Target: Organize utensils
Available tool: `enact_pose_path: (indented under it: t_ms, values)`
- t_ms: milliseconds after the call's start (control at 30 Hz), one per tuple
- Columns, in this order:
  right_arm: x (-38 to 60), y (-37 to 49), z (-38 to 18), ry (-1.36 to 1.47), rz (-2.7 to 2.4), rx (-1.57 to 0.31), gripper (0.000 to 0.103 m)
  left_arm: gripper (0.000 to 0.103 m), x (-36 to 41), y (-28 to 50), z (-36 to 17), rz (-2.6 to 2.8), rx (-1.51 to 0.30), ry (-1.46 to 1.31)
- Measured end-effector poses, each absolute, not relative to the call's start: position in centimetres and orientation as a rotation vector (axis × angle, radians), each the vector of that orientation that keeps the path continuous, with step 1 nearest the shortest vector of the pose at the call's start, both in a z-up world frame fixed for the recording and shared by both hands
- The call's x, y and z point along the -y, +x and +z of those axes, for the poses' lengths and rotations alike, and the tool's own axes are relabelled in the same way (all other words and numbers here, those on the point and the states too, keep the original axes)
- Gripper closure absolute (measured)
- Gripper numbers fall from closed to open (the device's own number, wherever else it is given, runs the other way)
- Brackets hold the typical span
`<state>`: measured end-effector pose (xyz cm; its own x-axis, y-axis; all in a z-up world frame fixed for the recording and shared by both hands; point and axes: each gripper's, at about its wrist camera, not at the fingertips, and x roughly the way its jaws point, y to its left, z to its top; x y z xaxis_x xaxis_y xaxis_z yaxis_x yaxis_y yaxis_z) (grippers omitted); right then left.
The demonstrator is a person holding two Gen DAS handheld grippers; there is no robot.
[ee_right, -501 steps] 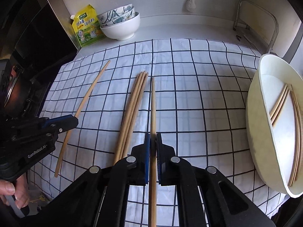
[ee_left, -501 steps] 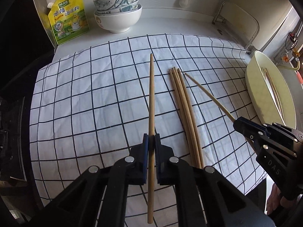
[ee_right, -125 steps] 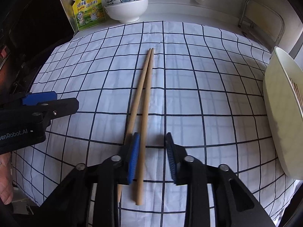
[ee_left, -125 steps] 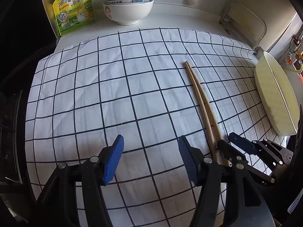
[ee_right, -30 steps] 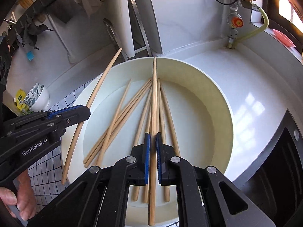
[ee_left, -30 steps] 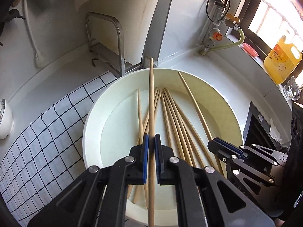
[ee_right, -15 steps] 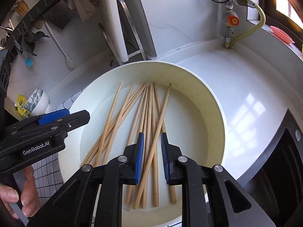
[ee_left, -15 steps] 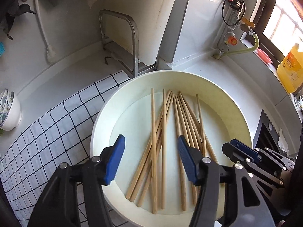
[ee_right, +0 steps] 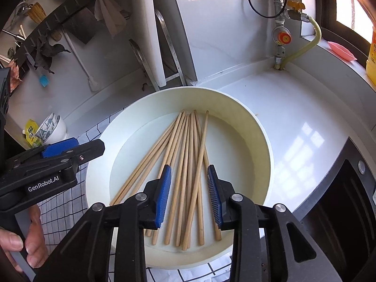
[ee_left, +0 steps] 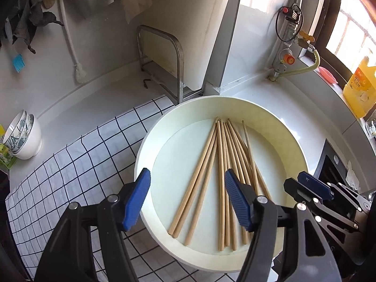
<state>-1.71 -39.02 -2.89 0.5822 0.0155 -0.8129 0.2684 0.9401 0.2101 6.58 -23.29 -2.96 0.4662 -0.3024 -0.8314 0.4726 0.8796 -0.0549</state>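
Observation:
Several wooden chopsticks (ee_left: 222, 164) (ee_right: 188, 164) lie fanned in a round cream basin (ee_left: 145, 150) (ee_right: 263, 138) on the white counter. My left gripper (ee_left: 186, 202) hovers over the basin's near left rim, its jaws opening, with nothing pressed between the blue pads. My right gripper (ee_right: 189, 195) hangs above the chopsticks' near ends, its jaws also opening; the sticks lie loose below it, untouched by the pads. In the left wrist view the right gripper (ee_left: 307, 188) shows at the right, and in the right wrist view the left gripper (ee_right: 70, 150) at the left.
A checked cloth (ee_left: 77, 164) covers the counter left of the basin. Stacked bowls (ee_left: 22, 138) and a yellow pouch (ee_right: 31, 134) stand at far left. A metal rack (ee_left: 162, 63) with a cutting board, a gas valve (ee_left: 287, 58) and an oil bottle (ee_left: 359, 89) line the back. A hand (ee_right: 25, 242) grips the left handle.
Both grippers opened and let go of one chopstick each; those sticks now lie in the basin with the others. Both grippers rose and drew back a little.

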Motion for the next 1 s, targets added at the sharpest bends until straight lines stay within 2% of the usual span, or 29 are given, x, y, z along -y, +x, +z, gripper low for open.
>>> enact_pose_path:
  t_ms: [267, 500, 733, 800, 1000]
  values:
    - [38.1, -2.7, -1.3, 0.303, -0.155, -0.918, 0.061, 0.033, 22.6, 5.8, -1.7, -0.466, -0.954, 0.183]
    - [37.8, -3.5, -0.7, 0.299, -0.156, -0.915, 0.049, 0.027, 22.1, 5.2, -1.1, -0.468, -0.945, 0.188]
    - [37.6, -4.0, -0.2, 0.300, -0.168, -0.913, 0.042, 0.020, 21.6, 4.4, -0.3, -0.464, -0.919, 0.195]
    - [37.5, -4.1, 0.0, 0.300, -0.170, -0.910, 0.040, 0.016, 21.4, 4.3, -0.1, -0.460, -0.915, 0.193]
    - [37.3, -4.4, 0.2, 0.296, -0.172, -0.907, 0.039, 0.009, 21.1, 4.0, 0.4, -0.451, -0.901, 0.195]
